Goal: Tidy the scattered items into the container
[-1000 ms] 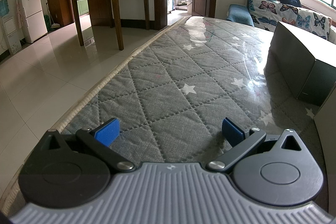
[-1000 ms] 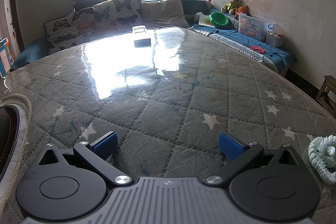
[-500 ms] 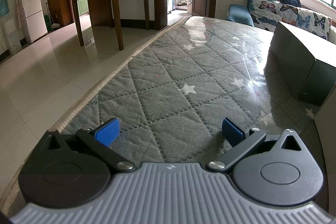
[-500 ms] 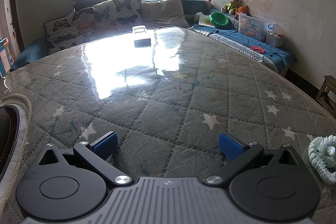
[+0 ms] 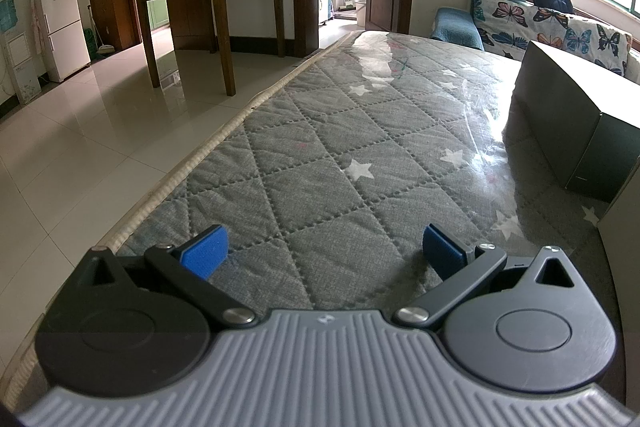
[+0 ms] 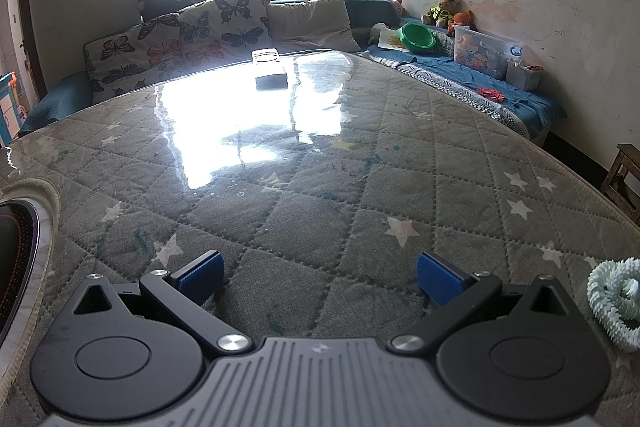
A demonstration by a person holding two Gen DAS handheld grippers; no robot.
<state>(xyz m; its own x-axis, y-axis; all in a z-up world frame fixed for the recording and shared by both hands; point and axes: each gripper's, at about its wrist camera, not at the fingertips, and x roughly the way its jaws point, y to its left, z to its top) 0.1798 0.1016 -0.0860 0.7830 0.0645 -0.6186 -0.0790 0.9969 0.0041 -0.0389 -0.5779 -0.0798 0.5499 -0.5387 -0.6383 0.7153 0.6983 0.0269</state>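
Right wrist view: my right tongs (image 6: 318, 277) sit low over the quilted, plastic-covered mattress (image 6: 320, 163), blue pads spread wide, nothing between them.
Left wrist view: my left tongs (image 5: 324, 251) are likewise spread wide and empty over the same mattress (image 5: 360, 131).
Nearest item: a pale mint spiky coil (image 6: 614, 301) lies on the mattress just right of my right tongs, apart from them, partly cut off by the frame edge.
Handling, my guess: the coil looks light, soft and springy; it will likely squash and could slip on the glossy film. I would pinch across one thick loop, not the thin spikes.
Second item: a small flat white-and-dark box (image 6: 270, 69) rests far off near the butterfly cushions (image 6: 180, 43). It looks stiff and light; I would take it across its narrow sides.
Container: a dark grey box (image 5: 572, 123) stands on the mattress to the right of my left tongs. I judge it the likely target, though its opening is not visible.
Writing: none readable. The white fridge (image 5: 60, 15) carries stickers, too small to read.
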